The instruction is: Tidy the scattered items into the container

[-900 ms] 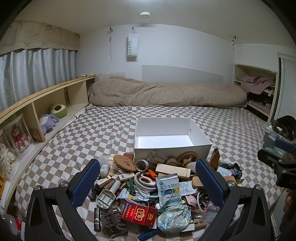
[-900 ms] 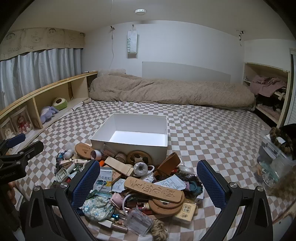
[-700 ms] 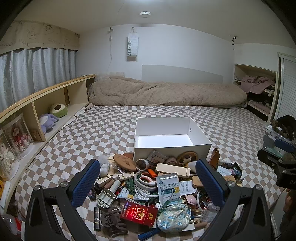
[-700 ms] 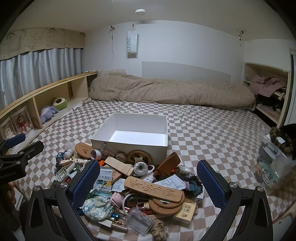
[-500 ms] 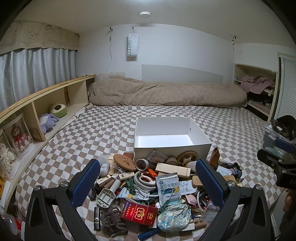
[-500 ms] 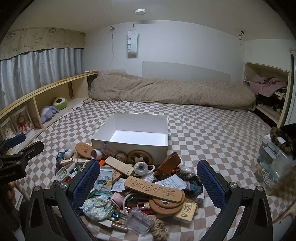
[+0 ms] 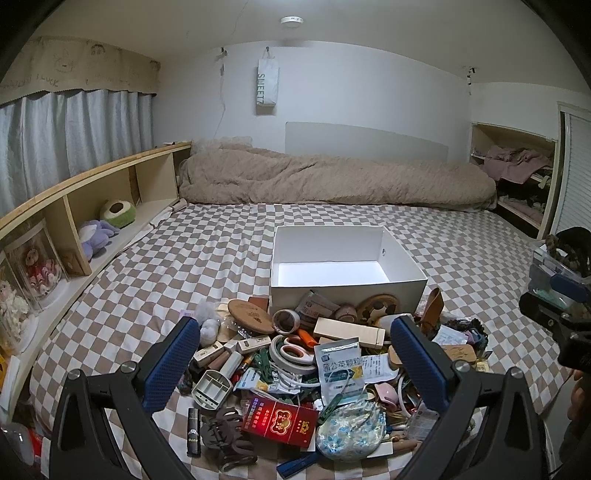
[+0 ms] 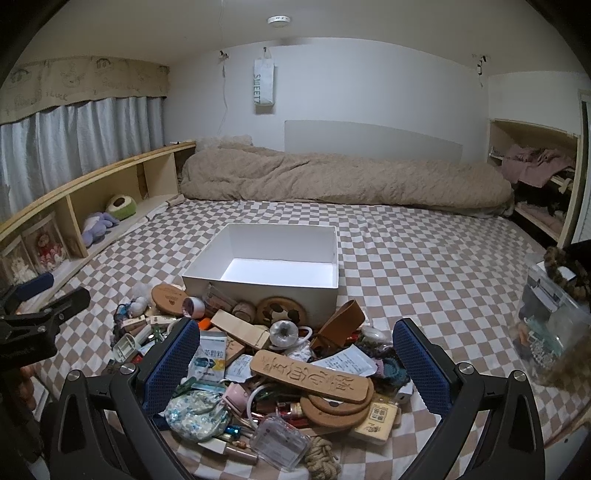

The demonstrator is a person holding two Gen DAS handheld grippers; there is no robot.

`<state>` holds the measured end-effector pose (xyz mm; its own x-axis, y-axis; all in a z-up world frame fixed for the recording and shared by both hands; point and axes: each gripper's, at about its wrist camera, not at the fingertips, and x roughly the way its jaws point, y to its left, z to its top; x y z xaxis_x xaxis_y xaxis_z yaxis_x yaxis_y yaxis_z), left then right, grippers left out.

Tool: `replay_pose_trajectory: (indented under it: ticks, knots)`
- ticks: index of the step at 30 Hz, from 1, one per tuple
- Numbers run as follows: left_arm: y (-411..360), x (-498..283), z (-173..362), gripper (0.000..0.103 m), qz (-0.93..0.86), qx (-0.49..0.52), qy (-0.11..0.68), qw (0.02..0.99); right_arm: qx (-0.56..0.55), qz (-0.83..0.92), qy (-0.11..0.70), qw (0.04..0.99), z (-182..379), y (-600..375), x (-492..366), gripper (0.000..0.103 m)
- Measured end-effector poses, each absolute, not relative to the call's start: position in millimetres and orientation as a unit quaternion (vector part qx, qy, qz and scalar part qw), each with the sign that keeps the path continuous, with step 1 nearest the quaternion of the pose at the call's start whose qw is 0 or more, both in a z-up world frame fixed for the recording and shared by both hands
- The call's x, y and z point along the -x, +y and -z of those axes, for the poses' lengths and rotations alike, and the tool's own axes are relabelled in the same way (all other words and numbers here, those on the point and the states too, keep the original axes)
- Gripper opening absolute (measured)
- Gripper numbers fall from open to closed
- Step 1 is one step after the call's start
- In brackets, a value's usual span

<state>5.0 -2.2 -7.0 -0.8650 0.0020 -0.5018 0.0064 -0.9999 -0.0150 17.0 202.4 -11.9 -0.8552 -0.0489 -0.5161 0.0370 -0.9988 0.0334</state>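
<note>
Open-jawed right gripper (image 8: 295, 350) hovers over clutter pile (image 8: 258, 362) before empty white box (image 8: 266, 291).

Dim, cool light from a ceiling lamp (image 7: 291, 20) fills the room; the white box (image 7: 402, 267) floor glares, fisheye edges curve and darken, focus sharp.

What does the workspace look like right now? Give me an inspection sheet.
Surface: checkered bedspread.
Job's things: white box open, nothing seen inside; pile heaped against its near wall.
Clutter: red packet, scissors, carved wooden plaque, clear case.
Grippers: left gripper and right gripper open, holding nothing, above the pile.
Cables: nothing seen.
Surroundings: duvet, shelf with plush toys, curtains.
</note>
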Motion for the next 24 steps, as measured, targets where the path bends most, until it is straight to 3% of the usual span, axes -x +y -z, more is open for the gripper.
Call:
replay_pose_trajectory:
  ticks: [24]
  knots:
    - [-83.0,16.2,32.3,0.103,0.96,-0.267,0.076,0.046,-0.309,0.947,-0.086,-0.023,47.7,249.4,10.8,0.103]
